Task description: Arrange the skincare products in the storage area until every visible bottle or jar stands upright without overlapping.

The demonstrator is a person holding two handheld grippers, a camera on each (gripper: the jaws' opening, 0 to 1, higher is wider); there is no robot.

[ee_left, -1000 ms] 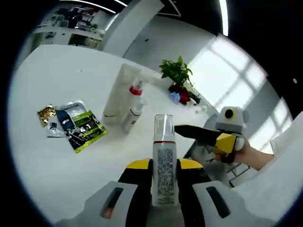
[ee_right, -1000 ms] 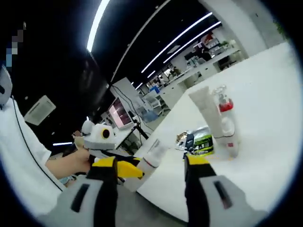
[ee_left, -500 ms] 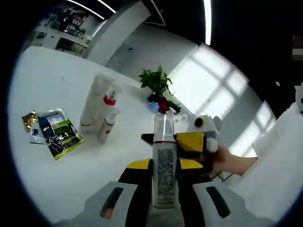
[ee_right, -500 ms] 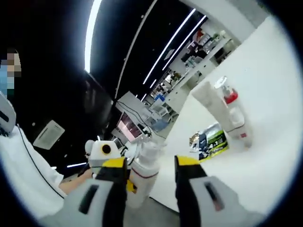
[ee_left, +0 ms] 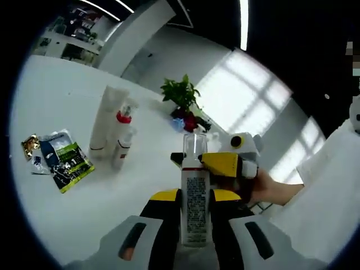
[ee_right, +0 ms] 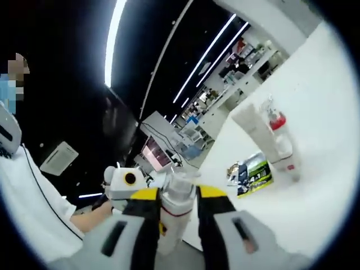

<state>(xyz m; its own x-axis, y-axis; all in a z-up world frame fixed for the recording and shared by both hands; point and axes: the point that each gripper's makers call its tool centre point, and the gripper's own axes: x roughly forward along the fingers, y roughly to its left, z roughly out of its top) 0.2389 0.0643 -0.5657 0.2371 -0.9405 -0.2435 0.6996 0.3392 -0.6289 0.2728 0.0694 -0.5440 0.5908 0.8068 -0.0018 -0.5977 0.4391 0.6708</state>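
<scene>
A white bottle with a clear cap and red collar stands upright between my left gripper's jaws, which are shut on its body. My right gripper reaches in from the right, its yellow jaws at the bottle's neck. In the right gripper view the same bottle sits between my right gripper's jaws, both pressed against its sides. On the white table stand a tall white tube and a red-collared spray bottle, side by side and touching. Both appear again as tube and spray bottle.
Several flat sachets lie on the table left of the tube, seen too as sachets. A potted plant stands at the far table edge. A person's hand holds the right gripper.
My right gripper's jaws have narrowed from wide open to pressing on the bottle. The right gripper has come in to the bottle's neck. The left gripper keeps its hold.
</scene>
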